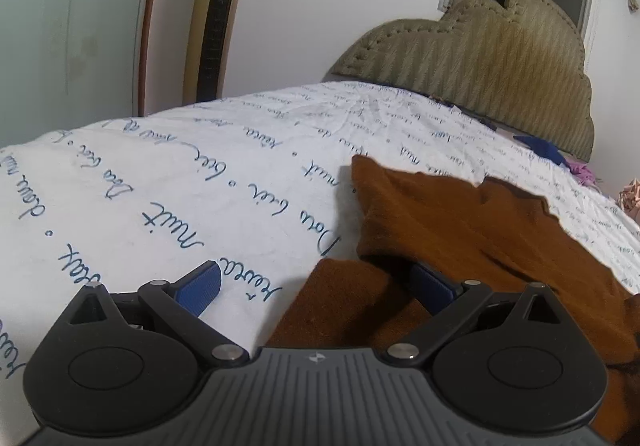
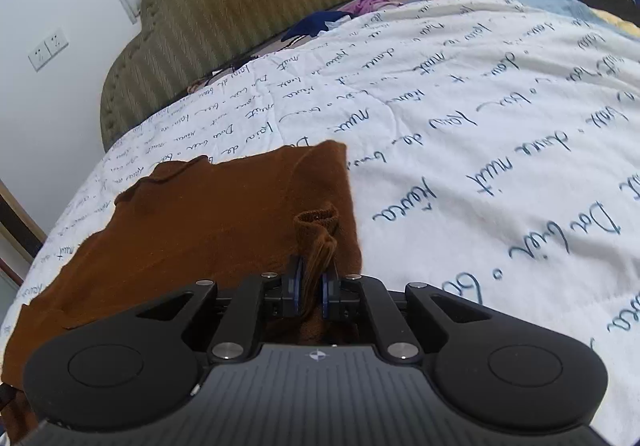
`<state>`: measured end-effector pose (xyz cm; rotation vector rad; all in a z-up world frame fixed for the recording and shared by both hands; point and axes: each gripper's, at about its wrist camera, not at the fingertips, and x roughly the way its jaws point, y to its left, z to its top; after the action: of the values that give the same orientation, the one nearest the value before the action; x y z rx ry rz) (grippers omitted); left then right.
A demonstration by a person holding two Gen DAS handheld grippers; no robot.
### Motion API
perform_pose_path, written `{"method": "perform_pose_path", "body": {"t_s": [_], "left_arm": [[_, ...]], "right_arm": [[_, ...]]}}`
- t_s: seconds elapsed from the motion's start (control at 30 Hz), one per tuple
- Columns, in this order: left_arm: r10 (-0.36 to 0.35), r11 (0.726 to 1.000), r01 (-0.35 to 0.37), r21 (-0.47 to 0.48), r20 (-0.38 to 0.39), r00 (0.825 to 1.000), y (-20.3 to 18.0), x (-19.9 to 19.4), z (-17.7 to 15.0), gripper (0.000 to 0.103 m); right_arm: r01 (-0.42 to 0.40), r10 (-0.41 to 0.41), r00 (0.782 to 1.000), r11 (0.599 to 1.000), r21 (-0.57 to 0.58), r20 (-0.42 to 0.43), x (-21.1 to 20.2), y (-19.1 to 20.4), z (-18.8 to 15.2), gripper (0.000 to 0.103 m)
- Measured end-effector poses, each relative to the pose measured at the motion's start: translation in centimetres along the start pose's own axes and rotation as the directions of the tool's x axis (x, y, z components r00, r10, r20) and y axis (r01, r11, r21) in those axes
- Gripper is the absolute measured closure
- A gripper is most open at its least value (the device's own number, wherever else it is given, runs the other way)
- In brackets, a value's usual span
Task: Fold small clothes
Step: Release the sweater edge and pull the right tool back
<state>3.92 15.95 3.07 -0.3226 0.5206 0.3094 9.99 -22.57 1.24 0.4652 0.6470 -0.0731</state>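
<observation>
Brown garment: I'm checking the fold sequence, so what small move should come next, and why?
Probably carry the bunched cuff across the brown garment. The right gripper is shut on it, while the left gripper is open, one finger under a fold.

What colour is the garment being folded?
Rust brown, plain; the garment shows best in the right wrist view.
</observation>
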Motion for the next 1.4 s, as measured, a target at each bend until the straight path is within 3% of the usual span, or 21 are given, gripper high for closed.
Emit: {"method": "perform_pose_path", "body": {"t_s": [0.03, 0.17, 0.2, 0.3, 0.4, 0.57, 0.7, 0.77, 0.87, 1.0, 1.07, 1.1, 1.17, 1.27, 1.4], "left_arm": [[-0.006, 1.000, 0.006, 0.003, 0.005, 1.000, -0.3, -0.3, 0.3, 0.002], [-0.027, 0.999, 0.025, 0.045, 0.042, 0.999, -1.7, -1.4, 1.5, 0.002], [-0.019, 0.998, 0.016, 0.059, 0.056, 0.998, -2.2, -1.7, 1.8, 0.002], [-0.027, 0.994, 0.013, 0.112, 0.118, 0.993, -4.3, -2.0, 2.8, 0.002], [-0.024, 0.984, -0.001, 0.180, 0.137, 0.990, -6.9, -0.6, 4.0, 0.001], [0.101, 0.970, -0.117, 0.214, 0.083, 0.991, -8.9, 4.4, 4.0, 0.002], [0.210, 0.952, -0.208, 0.226, 0.016, 0.978, -7.4, 7.4, 2.8, 0.002], [0.253, 0.946, -0.245, 0.214, -0.007, 0.968, -6.0, 8.5, 2.4, 0.000], [0.239, 0.961, -0.230, 0.151, -0.042, 0.970, -4.2, 9.2, 2.5, 0.000], [0.250, 0.955, -0.241, 0.172, -0.035, 0.968, -4.3, 9.7, 2.4, 0.000], [0.258, 0.951, -0.248, 0.183, -0.035, 0.965, -4.6, 9.2, 2.6, 0.000], [0.252, 0.953, -0.243, 0.180, -0.029, 0.967, -4.8, 8.8, 3.0, 0.001], [0.230, 0.959, -0.224, 0.176, -0.013, 0.973, -5.2, 8.0, 4.1, 0.001], [0.173, 0.964, -0.171, 0.205, 0.006, 0.985, -7.1, 8.1, 6.5, 0.001], [0.076, 0.962, -0.073, 0.263, -0.002, 0.997, -11.0, 10.9, 8.8, 0.001]], "right_arm": [[0.000, 0.000, 1.000, 1.000, 0.009, -0.002, -0.2, -0.1, 0.0, 0.094], [0.008, -0.008, 1.000, 0.999, 0.053, -0.008, -0.8, -0.8, 1.0, 0.083], [0.012, -0.012, 1.000, 0.998, 0.062, -0.001, -1.3, -0.9, 1.1, 0.075], [0.023, -0.028, 0.997, 0.997, 0.068, 0.077, -3.2, -0.9, 1.4, 0.074], [-0.009, 0.004, 0.990, 0.999, 0.036, 0.143, -4.6, 0.5, 2.3, 0.074], [-0.136, 0.136, 0.991, 0.989, -0.050, -0.004, -1.6, 3.9, 3.3, 0.074], [-0.141, 0.134, 0.985, 0.989, -0.053, -0.111, 1.8, 4.7, 2.4, 0.074], [-0.091, 0.082, 0.987, 0.994, -0.061, -0.137, 3.0, 4.2, 1.7, 0.075], [-0.059, 0.054, 0.990, 0.998, -0.036, -0.130, 3.5, 2.0, 1.3, 0.103], [-0.101, 0.105, 0.985, 0.994, 0.035, -0.133, 3.5, -0.7, 1.8, 0.103], [-0.084, 0.088, 0.984, 0.996, 0.033, -0.152, 3.2, 0.0, 2.1, 0.103], [-0.088, 0.092, 0.985, 0.995, 0.036, -0.149, 2.8, 0.5, 2.5, 0.101], [-0.134, 0.135, 0.985, 0.991, 0.012, -0.108, 1.4, 2.0, 3.4, 0.082], [-0.212, 0.208, 0.971, 0.977, -0.022, -0.121, 1.9, 4.7, 5.2, 0.081], [-0.235, 0.215, 0.964, 0.964, -0.127, -0.158, 5.3, 9.6, 7.1, 0.081]]}}
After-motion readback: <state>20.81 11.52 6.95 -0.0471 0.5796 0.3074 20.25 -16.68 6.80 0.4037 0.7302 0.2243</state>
